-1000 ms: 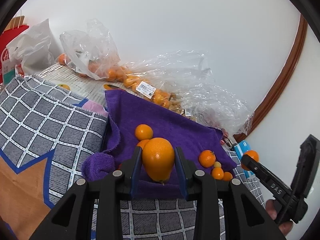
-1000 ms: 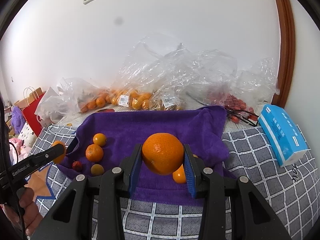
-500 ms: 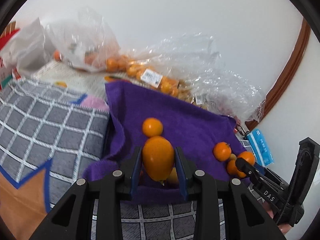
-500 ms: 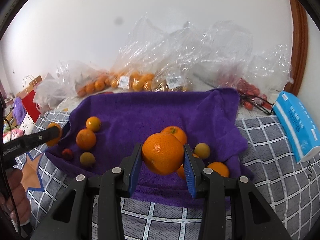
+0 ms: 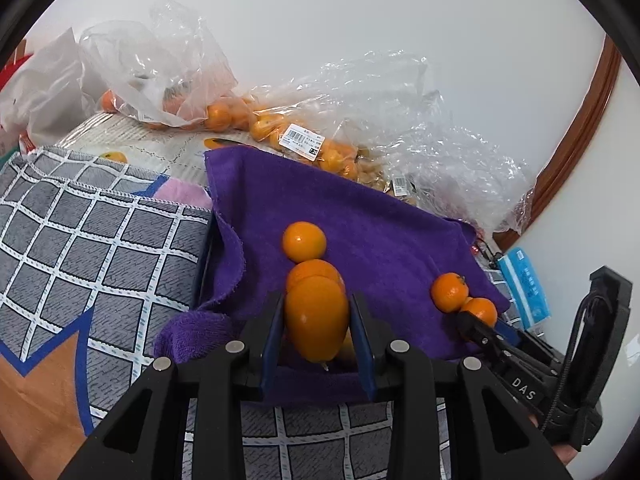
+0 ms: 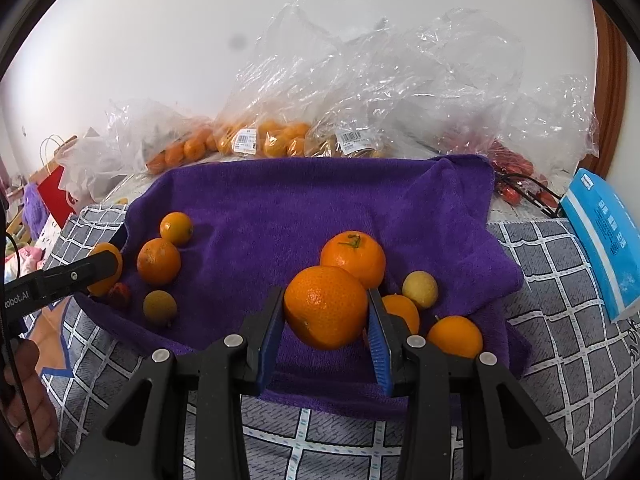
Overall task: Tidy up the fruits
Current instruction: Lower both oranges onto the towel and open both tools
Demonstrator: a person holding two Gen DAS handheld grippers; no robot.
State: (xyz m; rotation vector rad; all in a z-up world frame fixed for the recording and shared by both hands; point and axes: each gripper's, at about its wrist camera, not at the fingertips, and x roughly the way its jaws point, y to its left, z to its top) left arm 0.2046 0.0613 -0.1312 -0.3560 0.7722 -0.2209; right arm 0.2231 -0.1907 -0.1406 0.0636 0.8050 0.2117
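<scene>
The left gripper (image 5: 317,330) pinches an oval orange fruit (image 5: 316,318) between its blue pads, just above the near edge of the purple towel (image 5: 384,236). Directly beyond its fingertips a second orange (image 5: 314,272) lies on the towel, with a smaller round one (image 5: 304,241) touching it on the far side. To its right, the right gripper (image 6: 326,320) clamps a round, dimpled orange (image 6: 326,307) the same way, held over the towel's front part. Just behind that fruit sits a stemmed orange (image 6: 354,257); to the right of the fingertips lie a small pale yellow fruit (image 6: 420,289) and another orange (image 6: 455,336), near the towel's edge. Off to its left are two oranges, a small greenish-brown fruit (image 6: 160,307) and a small red one (image 6: 119,295). Farther back, past the towel, clear plastic bags (image 6: 380,92) holding more oranges rest against the white wall. A blue packet (image 6: 608,236) lies far right on the grey checked cloth (image 6: 560,320).
</scene>
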